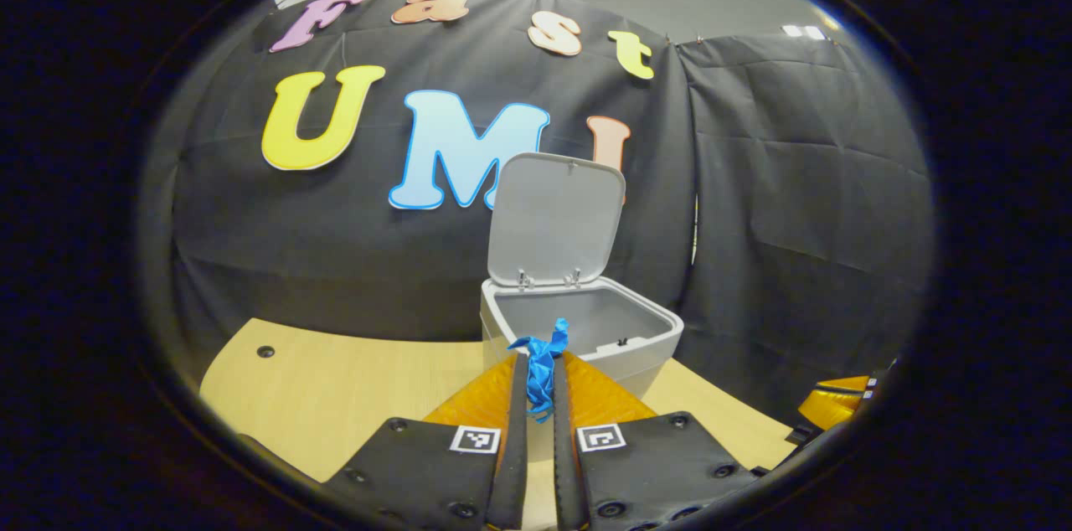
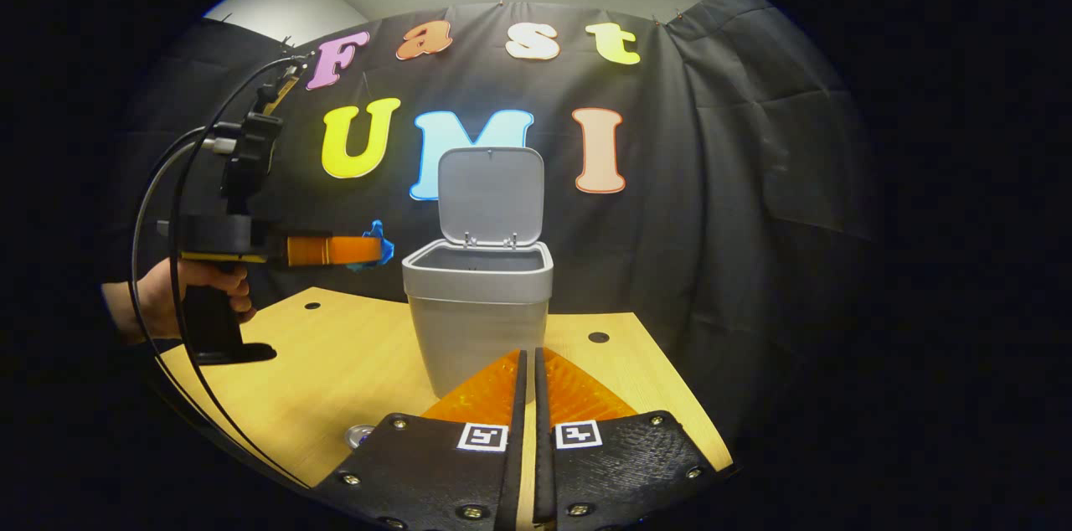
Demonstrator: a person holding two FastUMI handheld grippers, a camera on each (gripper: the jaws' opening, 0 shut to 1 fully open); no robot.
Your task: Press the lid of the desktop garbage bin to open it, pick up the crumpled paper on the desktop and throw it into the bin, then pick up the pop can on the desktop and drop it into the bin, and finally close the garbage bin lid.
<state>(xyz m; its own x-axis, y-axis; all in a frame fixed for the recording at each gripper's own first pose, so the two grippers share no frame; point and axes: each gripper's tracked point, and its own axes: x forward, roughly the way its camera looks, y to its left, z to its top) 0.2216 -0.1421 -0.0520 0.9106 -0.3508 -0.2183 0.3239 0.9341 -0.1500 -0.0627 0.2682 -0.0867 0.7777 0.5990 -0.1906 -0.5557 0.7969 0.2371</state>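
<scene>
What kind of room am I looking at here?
Probably a small recording booth: black cloth walls hang behind a light wooden desk holding a grey plastic bin, and a hand grips a handheld gripper.

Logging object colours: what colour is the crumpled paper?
Blue; the crumpled paper shows best in the left gripper view.

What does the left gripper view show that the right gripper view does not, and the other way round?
Left gripper view: the bin's inside from above, past the left claw shut on the blue paper. Right gripper view: a hand holding that claw beside the bin, the right claw shut on nothing, a silver rim, perhaps the can. Both: the lid up, the table.
</scene>
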